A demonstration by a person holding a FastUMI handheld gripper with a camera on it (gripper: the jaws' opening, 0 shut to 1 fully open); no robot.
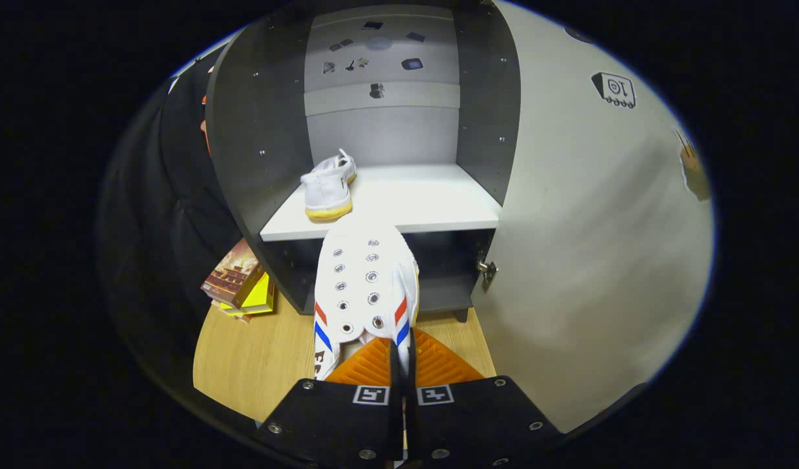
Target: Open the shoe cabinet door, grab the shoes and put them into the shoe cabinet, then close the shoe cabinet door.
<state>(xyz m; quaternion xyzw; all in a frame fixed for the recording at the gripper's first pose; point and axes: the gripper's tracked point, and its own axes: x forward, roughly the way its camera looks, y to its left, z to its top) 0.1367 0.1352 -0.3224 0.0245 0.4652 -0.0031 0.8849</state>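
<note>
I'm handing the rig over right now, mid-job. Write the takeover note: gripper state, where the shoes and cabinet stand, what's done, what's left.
Gripper: shut on the second shoe, fingers pinching its side wall; the shoe hangs toe-forward just ahead of the fingers, in front of the shelf edge.
First shoe: already on the white shelf, at its left side.
Cabinet door: swung open to the right.
Done: door opened, one shoe stowed.
Left: carry the held shoe onto the free shelf space right of the first shoe, release, back out, then close the door.

The cabinet door [588,260] sticker [614,89] reads "10".
</note>
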